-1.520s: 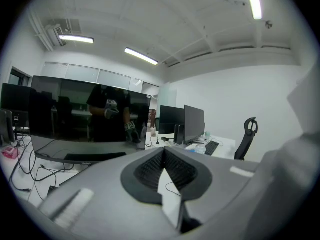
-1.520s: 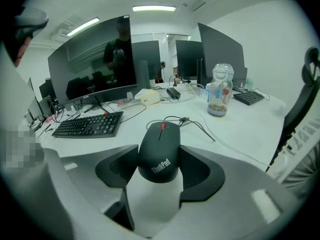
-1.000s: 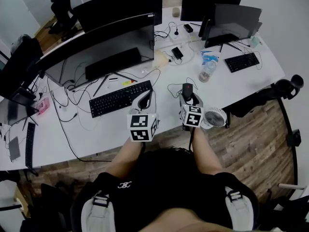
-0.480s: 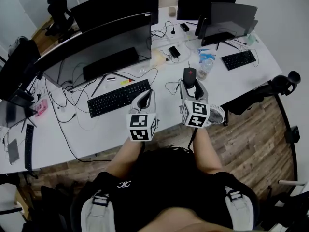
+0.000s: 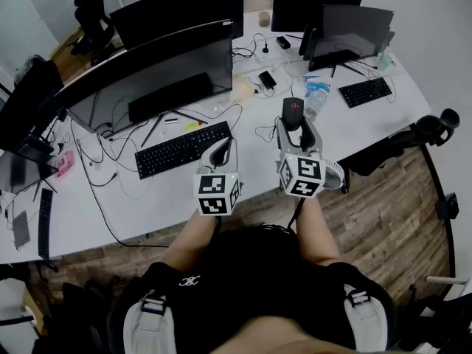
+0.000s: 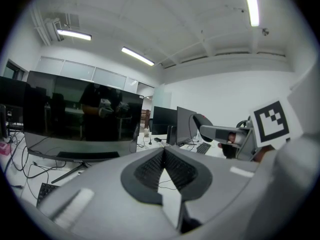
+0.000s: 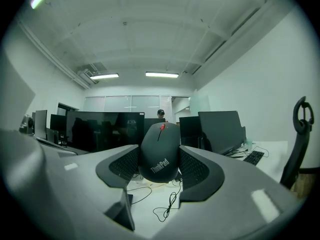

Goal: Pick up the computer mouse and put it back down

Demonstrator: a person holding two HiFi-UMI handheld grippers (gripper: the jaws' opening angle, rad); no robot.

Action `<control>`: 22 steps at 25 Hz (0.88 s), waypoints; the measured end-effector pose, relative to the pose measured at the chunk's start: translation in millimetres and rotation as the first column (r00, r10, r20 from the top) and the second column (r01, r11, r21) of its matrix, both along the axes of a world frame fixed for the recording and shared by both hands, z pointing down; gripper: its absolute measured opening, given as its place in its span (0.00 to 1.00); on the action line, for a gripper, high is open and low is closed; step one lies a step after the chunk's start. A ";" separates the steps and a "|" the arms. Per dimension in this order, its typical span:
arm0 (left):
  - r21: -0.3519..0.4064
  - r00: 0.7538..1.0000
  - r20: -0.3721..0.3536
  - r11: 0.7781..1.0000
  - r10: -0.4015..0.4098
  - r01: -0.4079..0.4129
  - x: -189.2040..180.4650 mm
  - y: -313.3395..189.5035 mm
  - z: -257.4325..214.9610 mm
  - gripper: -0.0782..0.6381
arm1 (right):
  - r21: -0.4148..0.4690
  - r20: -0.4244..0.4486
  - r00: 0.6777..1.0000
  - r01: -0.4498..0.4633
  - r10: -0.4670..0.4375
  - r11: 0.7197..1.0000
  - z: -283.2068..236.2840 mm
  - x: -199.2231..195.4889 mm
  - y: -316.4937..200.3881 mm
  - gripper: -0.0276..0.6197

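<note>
The right gripper (image 7: 159, 170) is clamped on the black computer mouse (image 7: 160, 151), its pads pressing both flanks, with the red scroll wheel pointing away. From the head view the mouse (image 5: 293, 110) appears raised above the white desk (image 5: 354, 127), though the height is hard to judge there. The left gripper (image 6: 162, 170) hangs near the keyboard (image 5: 184, 148), jaws together with nothing between them.

Cluttered white desk (image 5: 147, 198) in an office.
Curved monitor (image 5: 147, 72) at ten o'clock, black keyboard (image 5: 184, 148) just below it; clear bottle (image 5: 316, 103) and second keyboard (image 5: 366, 92) at two o'clock; small white fan (image 5: 333, 175) at the desk's edge, three o'clock.
</note>
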State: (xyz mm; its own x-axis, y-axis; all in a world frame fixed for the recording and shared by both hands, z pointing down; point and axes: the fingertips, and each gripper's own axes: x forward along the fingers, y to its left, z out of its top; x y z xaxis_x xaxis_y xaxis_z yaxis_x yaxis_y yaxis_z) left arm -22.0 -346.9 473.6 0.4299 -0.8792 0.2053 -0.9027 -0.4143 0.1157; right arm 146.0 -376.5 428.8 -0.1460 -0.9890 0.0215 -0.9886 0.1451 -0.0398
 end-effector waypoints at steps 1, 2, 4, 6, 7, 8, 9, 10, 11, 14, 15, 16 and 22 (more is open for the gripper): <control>-0.001 1.000 0.002 1.000 -0.001 0.001 -0.2 0.4 0.4 0.18 | -0.002 0.000 1.000 0.000 0.000 1.000 0.9 -0.1 -0.4 0.44; -0.002 1.000 0.004 1.000 -0.002 0.002 -0.5 0.5 0.7 0.18 | -0.006 0.000 1.000 0.001 -0.001 1.000 2.6 -0.1 -1.2 0.44; -0.003 1.000 0.007 1.000 -0.006 0.006 -1.0 0.3 1.1 0.18 | -0.020 0.000 1.000 0.001 -0.001 1.000 8.7 0.4 -3.8 0.44; -0.002 1.000 0.010 1.000 -0.010 0.010 -2.0 0.5 1.3 0.18 | -0.037 0.000 1.000 0.002 -0.002 0.999 16.4 0.7 -5.4 0.44; -0.003 1.000 0.012 1.000 -0.012 0.013 -2.8 0.8 1.5 0.18 | -0.045 0.000 1.000 0.003 -0.003 0.999 20.3 0.5 -5.8 0.44; -0.004 1.000 0.014 1.000 -0.015 0.015 -3.9 0.8 1.9 0.18 | -0.053 0.000 1.000 0.003 -0.003 0.999 24.3 0.0 -6.5 0.44; -0.005 1.000 0.016 1.000 -0.018 0.018 -5.0 0.5 2.4 0.18 | -0.062 0.000 1.000 0.004 -0.004 0.998 28.5 -0.6 -7.7 0.44; -0.006 1.000 0.019 1.000 -0.020 0.020 -5.9 0.1 2.8 0.18 | -0.073 -0.002 1.000 0.005 -0.005 0.997 33.1 -1.1 -9.1 0.44; -0.007 1.000 0.022 1.000 -0.022 0.022 -6.6 -0.3 3.1 0.18 | -0.085 -0.003 1.000 0.005 -0.006 0.996 38.4 -1.6 -10.5 0.44; -0.008 0.999 0.028 0.999 -0.031 0.031 -9.2 -1.0 3.4 0.18 | -0.130 -0.004 1.000 0.015 -0.015 0.991 58.6 -4.1 -15.3 0.43; -0.007 0.999 0.030 0.999 -0.035 0.035 -10.4 -1.3 3.4 0.18 | -0.149 -0.004 1.000 0.019 -0.020 0.989 67.4 -5.4 -17.1 0.43; -0.008 0.999 0.031 0.999 -0.038 0.039 -11.7 -1.6 3.4 0.18 | -0.171 -0.004 1.000 0.023 -0.024 0.985 77.4 -6.4 -19.0 0.43; -0.014 0.998 0.035 0.998 -0.058 0.058 -17.6 -2.6 5.3 0.18 | -0.331 -0.019 1.000 0.017 -0.025 0.943 148.2 -4.9 -23.3 0.43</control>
